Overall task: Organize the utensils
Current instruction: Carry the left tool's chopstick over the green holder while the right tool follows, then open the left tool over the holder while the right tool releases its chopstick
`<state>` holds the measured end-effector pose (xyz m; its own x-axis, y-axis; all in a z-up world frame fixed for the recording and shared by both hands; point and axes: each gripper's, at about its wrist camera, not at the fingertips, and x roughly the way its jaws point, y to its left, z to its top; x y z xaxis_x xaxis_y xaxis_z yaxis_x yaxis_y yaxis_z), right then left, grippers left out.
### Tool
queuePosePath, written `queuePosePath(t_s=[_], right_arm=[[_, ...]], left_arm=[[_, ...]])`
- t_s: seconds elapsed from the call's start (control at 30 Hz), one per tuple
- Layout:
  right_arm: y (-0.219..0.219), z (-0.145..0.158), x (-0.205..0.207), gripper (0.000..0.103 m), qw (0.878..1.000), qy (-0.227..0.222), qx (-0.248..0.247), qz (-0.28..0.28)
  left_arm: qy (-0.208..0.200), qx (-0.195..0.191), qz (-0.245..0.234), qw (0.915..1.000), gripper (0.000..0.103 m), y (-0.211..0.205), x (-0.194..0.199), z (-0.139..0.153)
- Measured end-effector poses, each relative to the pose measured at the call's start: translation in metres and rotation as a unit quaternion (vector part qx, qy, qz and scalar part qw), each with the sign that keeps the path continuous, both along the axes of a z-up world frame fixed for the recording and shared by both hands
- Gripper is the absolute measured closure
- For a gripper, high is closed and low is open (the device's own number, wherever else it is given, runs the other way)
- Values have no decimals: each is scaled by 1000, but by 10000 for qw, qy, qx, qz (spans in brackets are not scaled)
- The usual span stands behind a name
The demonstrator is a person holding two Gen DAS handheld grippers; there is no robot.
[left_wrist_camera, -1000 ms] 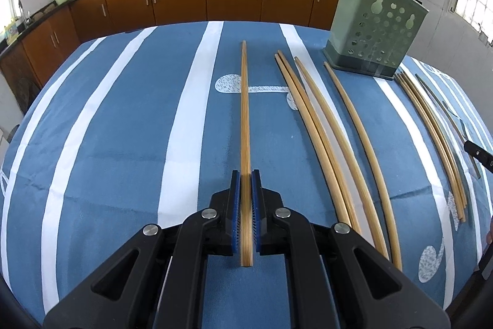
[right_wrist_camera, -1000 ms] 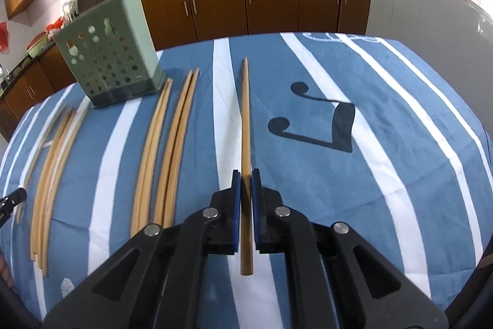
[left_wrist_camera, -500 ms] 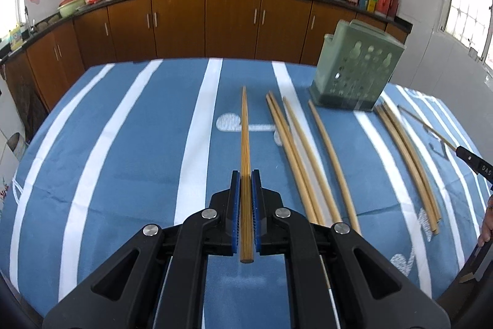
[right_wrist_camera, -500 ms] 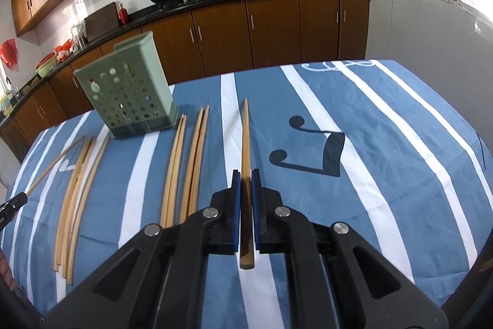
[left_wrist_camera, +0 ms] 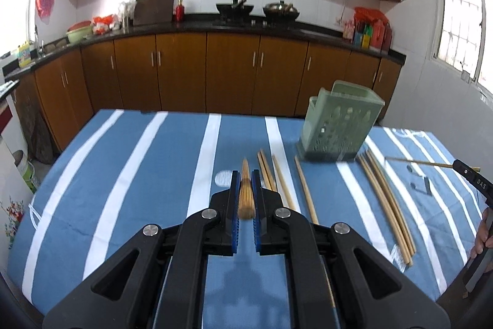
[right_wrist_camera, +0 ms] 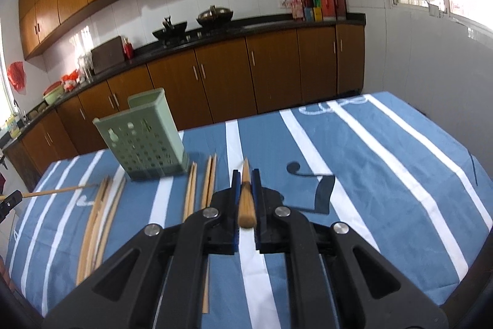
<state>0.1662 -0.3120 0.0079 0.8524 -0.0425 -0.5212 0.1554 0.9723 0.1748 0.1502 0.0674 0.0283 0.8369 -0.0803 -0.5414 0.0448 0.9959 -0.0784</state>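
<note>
Left wrist view: striped cloth surface (left_wrist_camera: 154, 174), perforated green plastic holder (left_wrist_camera: 339, 128) at 1 o'clock, loose bamboo chopsticks (left_wrist_camera: 385, 199) flat beside it. Left claw (left_wrist_camera: 245, 196) clenched on one chopstick (left_wrist_camera: 245, 187); right claw (right_wrist_camera: 245, 196) clenched on another (right_wrist_camera: 245, 193). Step: carrying. Next: tip upright, drop into holder.

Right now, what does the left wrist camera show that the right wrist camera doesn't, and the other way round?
Only the left view shows the left tongs shut on a chopstick and the floor beside the table's left edge. Only the right view shows the right tongs shut on another chopstick, plus a black music-note print. Both show the green holder and loose chopsticks on the striped tablecloth.
</note>
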Motion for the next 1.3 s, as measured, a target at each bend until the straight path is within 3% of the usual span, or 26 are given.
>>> queuePosePath(t_s=[0.4,0.63,0.83,1.0,1.2,1.3], right_arm=[[7,55,12,95,9978,-609,-224,155],[7,129,20,95,9914,-1263,-24,337],[16,179,31,95,9788,-1940,359,552],[28,184,55,95,9744,-2079,513,692],[40,161,89,95,9790,-1854,416,736],[46,149,102,95,9817,-1694,380,782]], left_arm=[[-531,132,110,9984,96,-2,13,45],[-966,-64,106,9952,96,-1,25,94],[-1608,-466,-119,9858,96,-25,38,148],[-1842,-849,-257,9789,96,-45,55,162],[-1898,-1034,-167,9762,96,-63,82,142],[-1685,-1066,-193,9797,96,-69,100,127]])
